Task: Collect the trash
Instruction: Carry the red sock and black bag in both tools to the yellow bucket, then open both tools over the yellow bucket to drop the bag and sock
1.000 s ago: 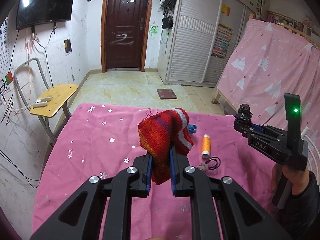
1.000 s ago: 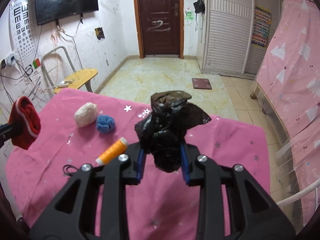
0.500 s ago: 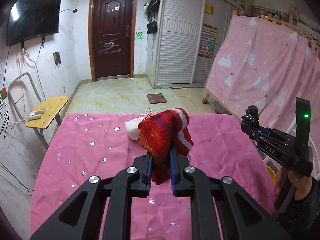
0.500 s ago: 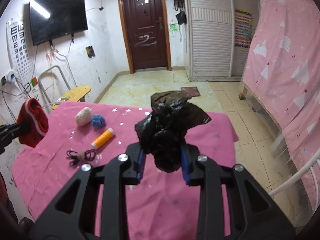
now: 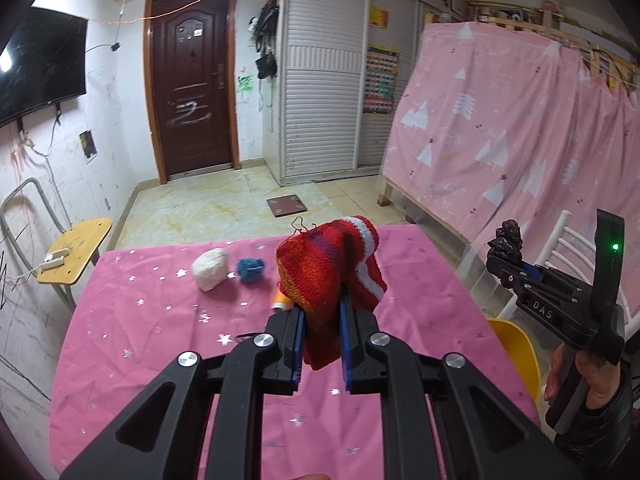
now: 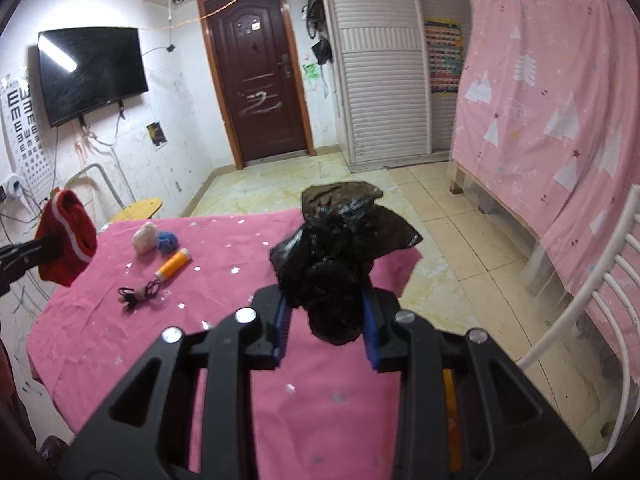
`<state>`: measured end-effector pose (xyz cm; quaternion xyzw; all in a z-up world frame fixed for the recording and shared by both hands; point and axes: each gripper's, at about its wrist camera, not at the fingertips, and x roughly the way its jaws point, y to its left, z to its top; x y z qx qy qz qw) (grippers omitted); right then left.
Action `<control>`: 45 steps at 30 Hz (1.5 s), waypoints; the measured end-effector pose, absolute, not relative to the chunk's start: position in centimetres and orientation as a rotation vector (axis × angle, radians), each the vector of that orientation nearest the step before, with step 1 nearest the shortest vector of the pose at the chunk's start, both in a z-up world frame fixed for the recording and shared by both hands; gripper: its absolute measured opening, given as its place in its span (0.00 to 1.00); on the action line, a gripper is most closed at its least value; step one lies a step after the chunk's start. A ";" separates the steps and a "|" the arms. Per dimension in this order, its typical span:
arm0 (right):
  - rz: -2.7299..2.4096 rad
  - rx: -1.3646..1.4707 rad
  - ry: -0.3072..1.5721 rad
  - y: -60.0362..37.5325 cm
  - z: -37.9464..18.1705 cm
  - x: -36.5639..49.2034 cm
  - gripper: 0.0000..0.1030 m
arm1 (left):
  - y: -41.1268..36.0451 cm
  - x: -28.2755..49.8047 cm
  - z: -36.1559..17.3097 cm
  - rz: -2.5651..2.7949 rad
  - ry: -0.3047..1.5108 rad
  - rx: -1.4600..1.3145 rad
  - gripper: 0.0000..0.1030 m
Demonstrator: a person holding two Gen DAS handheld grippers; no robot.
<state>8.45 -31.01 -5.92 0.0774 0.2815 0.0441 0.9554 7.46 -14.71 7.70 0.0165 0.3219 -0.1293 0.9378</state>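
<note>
Left wrist view: the left gripper [image 5: 322, 334] is clenched on a bunched red knitted cloth with white stripes [image 5: 328, 276], which sticks up from between the blue-lined jaws, held clear above the pink star-printed tablecloth [image 5: 140, 344]. On the cloth-covered table beyond lie a white ball of yarn [image 5: 209, 269], a small blue ball of yarn [image 5: 250, 269] just beside it, and an orange spool of thread [image 5: 280, 301], partly hidden behind the knit. Right wrist view: the right gripper [image 6: 325, 330] grips a crumpled black plastic bag [image 6: 340, 256], also raised off the table, near its right-hand edge. A tangle of black cord [image 6: 140, 294] lies on the tablecloth close to the spool's near end. In the left wrist view the right gripper appears at the far right, off the table's edge, over a yellow chair seat [image 5: 516, 344], with the person's right hand [image 5: 588, 380] around its handle and a green light lit on its upright.
</note>
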 end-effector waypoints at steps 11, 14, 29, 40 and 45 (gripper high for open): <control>0.002 0.198 0.589 -36.3 -7.8 4.9 0.28 | -20.7 6.1 7.7 -0.348 0.653 0.079 0.07; -0.017 0.204 0.598 -37.4 -8.5 4.3 0.28 | -22.1 5.9 7.6 -0.368 0.654 0.089 0.07; -0.043 0.225 0.650 -40.1 -11.2 2.9 0.55 | -28.6 4.5 7.7 -0.471 0.643 0.149 0.07; -0.110 0.332 0.614 -44.3 -12.1 1.4 0.62 | -34.1 4.0 5.9 -0.582 0.668 0.180 0.07; -0.162 0.401 0.573 -47.0 -12.1 -0.2 0.66 | -36.9 4.4 4.2 -0.630 0.691 0.175 0.07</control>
